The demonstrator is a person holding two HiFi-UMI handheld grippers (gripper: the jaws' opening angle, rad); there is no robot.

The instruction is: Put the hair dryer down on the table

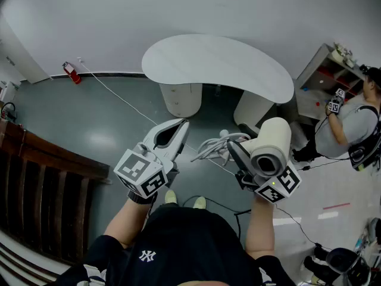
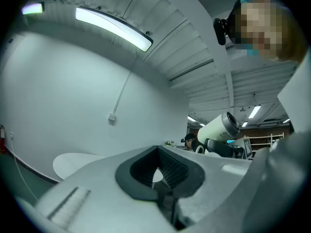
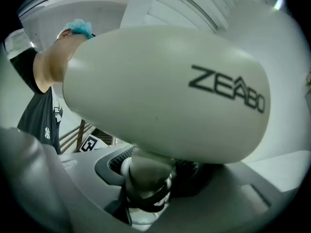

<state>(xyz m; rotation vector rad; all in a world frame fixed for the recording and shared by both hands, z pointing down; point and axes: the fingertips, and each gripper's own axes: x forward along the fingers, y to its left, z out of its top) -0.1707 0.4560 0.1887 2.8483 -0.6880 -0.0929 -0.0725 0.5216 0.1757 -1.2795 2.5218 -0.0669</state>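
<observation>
A cream hair dryer (image 1: 271,145) with a dark handle is held up in the air, my right gripper (image 1: 239,155) shut on its handle. In the right gripper view its barrel (image 3: 165,91) fills the frame above the jaws (image 3: 146,178), which clamp the handle. Its pale cord (image 1: 215,145) loops between the two grippers. My left gripper (image 1: 177,128) is beside it at the left, jaws together and holding nothing. From the left gripper view (image 2: 160,171) the dryer (image 2: 218,129) shows at the right. The white kidney-shaped table (image 1: 217,61) lies ahead and lower down.
Two white pedestals (image 1: 181,97) carry the table. A red fire extinguisher (image 1: 72,72) stands by the wall, with a white cable (image 1: 119,97) across the floor. A dark wooden railing (image 1: 41,177) runs along the left. At the right are a person (image 1: 348,127) and shelves (image 1: 321,79).
</observation>
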